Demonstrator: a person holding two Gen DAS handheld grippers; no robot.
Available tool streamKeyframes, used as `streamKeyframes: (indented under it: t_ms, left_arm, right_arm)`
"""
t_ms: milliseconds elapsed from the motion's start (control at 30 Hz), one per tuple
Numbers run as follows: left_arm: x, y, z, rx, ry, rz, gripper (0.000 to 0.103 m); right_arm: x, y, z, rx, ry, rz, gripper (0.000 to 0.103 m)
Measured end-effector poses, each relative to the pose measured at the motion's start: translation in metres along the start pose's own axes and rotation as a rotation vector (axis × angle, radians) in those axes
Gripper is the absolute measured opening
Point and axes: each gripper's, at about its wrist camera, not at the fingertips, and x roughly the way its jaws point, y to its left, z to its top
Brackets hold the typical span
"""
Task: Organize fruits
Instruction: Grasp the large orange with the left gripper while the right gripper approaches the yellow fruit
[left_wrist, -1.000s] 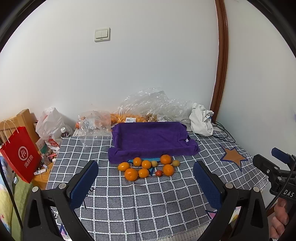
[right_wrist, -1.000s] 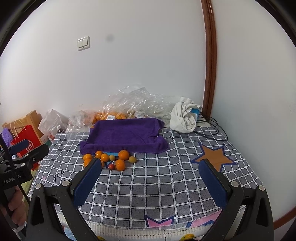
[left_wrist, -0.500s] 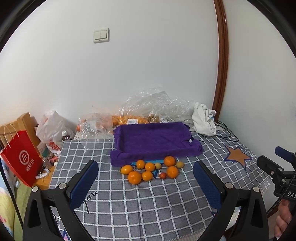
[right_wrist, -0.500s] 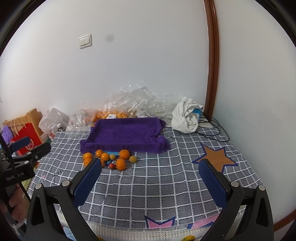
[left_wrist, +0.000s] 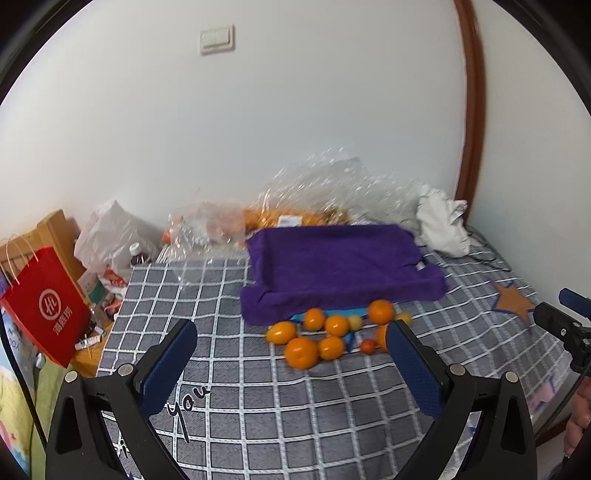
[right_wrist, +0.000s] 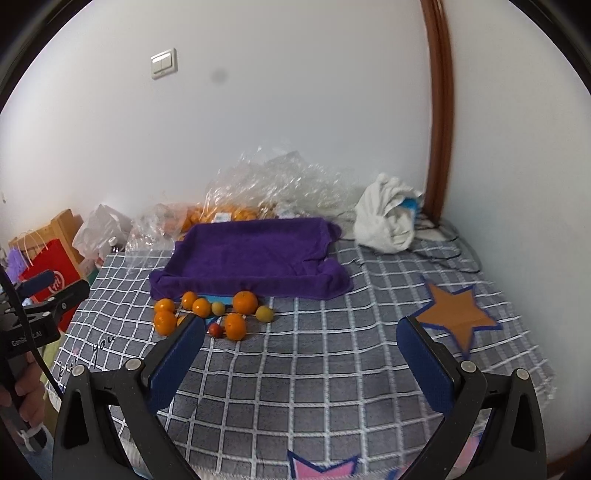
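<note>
Several oranges (left_wrist: 301, 352) and small yellow-green fruits (left_wrist: 355, 322) with one small red fruit (left_wrist: 368, 346) lie on the checked grey bedspread, just in front of a purple towel-lined tray (left_wrist: 340, 266). The same oranges (right_wrist: 245, 302) and tray (right_wrist: 251, 254) show in the right wrist view. My left gripper (left_wrist: 290, 341) is open and empty, held above the bedspread short of the fruit. My right gripper (right_wrist: 301, 339) is open and empty, to the right of the fruit (right_wrist: 265, 314).
Clear plastic bags holding more oranges (left_wrist: 280, 218) lie behind the tray by the wall. A white cloth bundle (right_wrist: 388, 218) and cables sit at the back right. A red paper bag (left_wrist: 44, 314) and clutter stand off the bed's left side.
Both grippers have moved forward toward the fruit and tray; the fruit looks larger in both views. Jaws stay open. No fruit has moved.
</note>
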Motion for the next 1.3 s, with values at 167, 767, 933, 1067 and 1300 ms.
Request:
streamKeyframes:
  t_ms: [167,767,933,1067,1300]
  left_arm:
    - [0.036,0.014,-0.013,-0.004,0.058,0.0,0.095]
    - [0.142,0.021,-0.05,-0.129,0.248,-0.177,0.063]
    - [0.153,0.019,-0.053,-0.164,0.24,-0.206,0.063]
    - [0.163,0.018,-0.056,-0.187,0.251,-0.256,0.041]
    - [0.155,0.022,-0.055,-0.157,0.243,-0.209,0.04]
  right_arm:
    - [0.051,0.008,-0.012,-0.056,0.035,-0.011,0.095]
    - [0.162,0.012,-0.029,-0.071,0.179,0.087,0.057]
    - [0.177,0.015,-0.028,-0.111,0.2,0.097,0.048]
    - [0.19,0.015,-0.027,-0.102,0.219,0.112,0.045]
    - [0.206,0.011,-0.028,-0.082,0.245,0.104,0.045]
